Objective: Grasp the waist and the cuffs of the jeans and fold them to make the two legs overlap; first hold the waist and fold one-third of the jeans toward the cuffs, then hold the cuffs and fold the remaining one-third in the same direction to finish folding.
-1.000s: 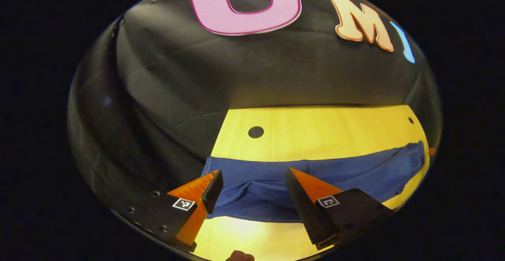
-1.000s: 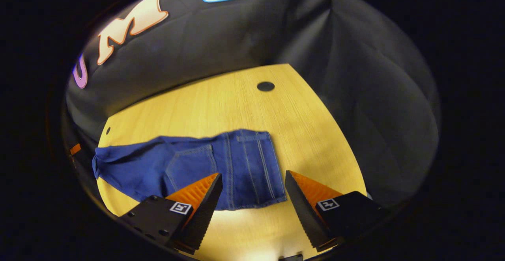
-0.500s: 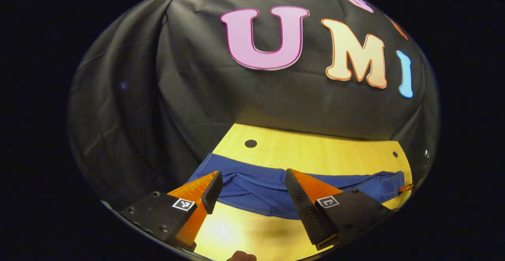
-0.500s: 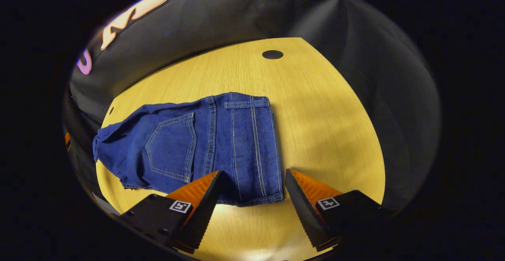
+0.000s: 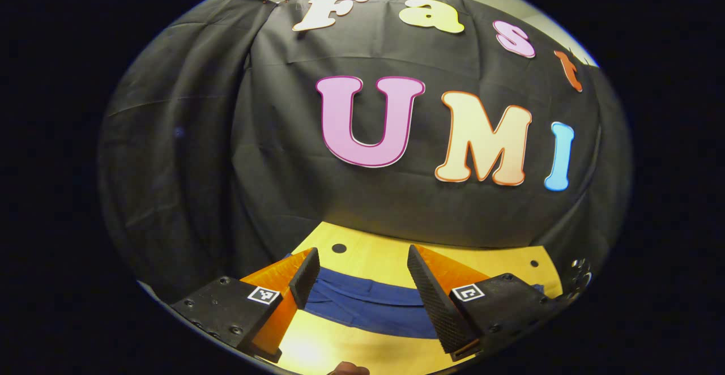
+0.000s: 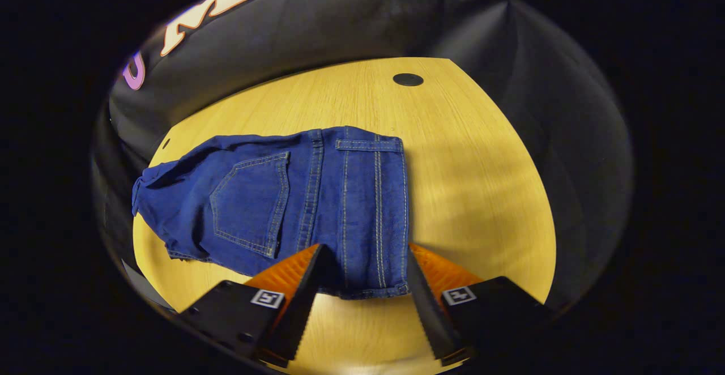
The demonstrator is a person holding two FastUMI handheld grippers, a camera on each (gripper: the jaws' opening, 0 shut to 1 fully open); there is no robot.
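From where I sit, the jeans [image 6: 294, 199] lie flat on the table [image 6: 476, 160], and I judge the leg-over-leg fold to be already made: in the right gripper view I see one back pocket and a single stack of denim, with the waist band at about 3 o'clock of the garment and the legs running off toward 9 o'clock. The two thirds-folds are both still to do, as the cloth looks full length.

My right gripper [image 6: 362, 276] sits at the near corner of the waist, at 6 o'clock in its own view. Its fingers are spread about as wide as the waist band, one on each side of the hem corner, and I cannot tell whether they touch the cloth; they are not clamped on it. I read this as lining up for the waist grasp.

My left gripper [image 5: 359, 281] has its fingers wide apart with nothing between them. It is tilted up, so the left gripper view gives mostly the booth wall [image 5: 226, 154] and a thin band of the jeans [image 5: 368, 307] across the table [image 5: 374, 259] at 6 o'clock. That view gives the leg end, though the cuffs are too squeezed to pick out; the right gripper view gives the pocket, seams and waist.
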